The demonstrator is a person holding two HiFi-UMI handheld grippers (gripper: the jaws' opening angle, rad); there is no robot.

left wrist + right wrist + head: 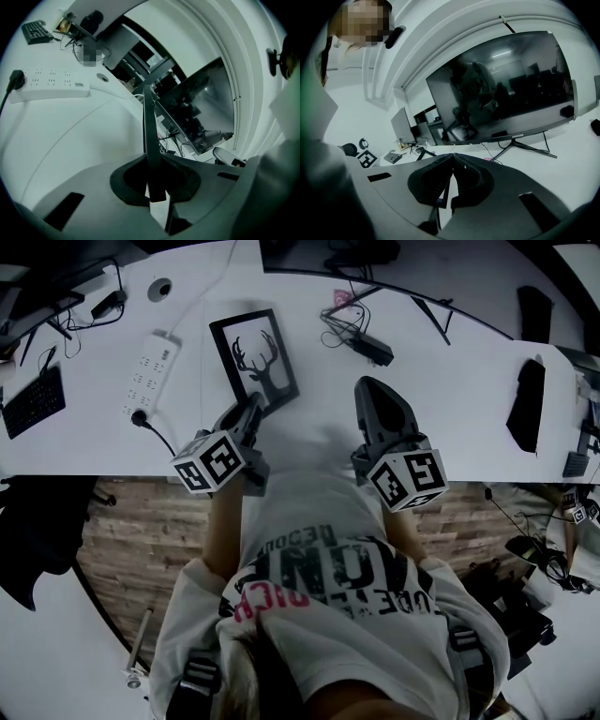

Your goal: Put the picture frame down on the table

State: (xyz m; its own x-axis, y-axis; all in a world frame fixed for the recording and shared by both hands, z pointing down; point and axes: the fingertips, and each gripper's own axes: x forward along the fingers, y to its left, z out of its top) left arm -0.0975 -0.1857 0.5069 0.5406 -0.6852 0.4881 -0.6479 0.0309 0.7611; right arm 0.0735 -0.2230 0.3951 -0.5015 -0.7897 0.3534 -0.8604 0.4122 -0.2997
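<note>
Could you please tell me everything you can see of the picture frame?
The picture frame is a slim rectangle with a black border, plastic or painted wood by its look, around a white sheet bearing a black stag's head with antlers. It sits askew over the white table, beside the power strip. The left tongs are shut on its near edge; the left gripper view shows it edge-on, a thin dark strip between them. Whether it rests on the table I cannot tell.

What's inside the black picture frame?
Inside the picture frame is a black deer head with antlers, on white. The left gripper is clamped on the near corner and covers that bit of the picture.
</note>
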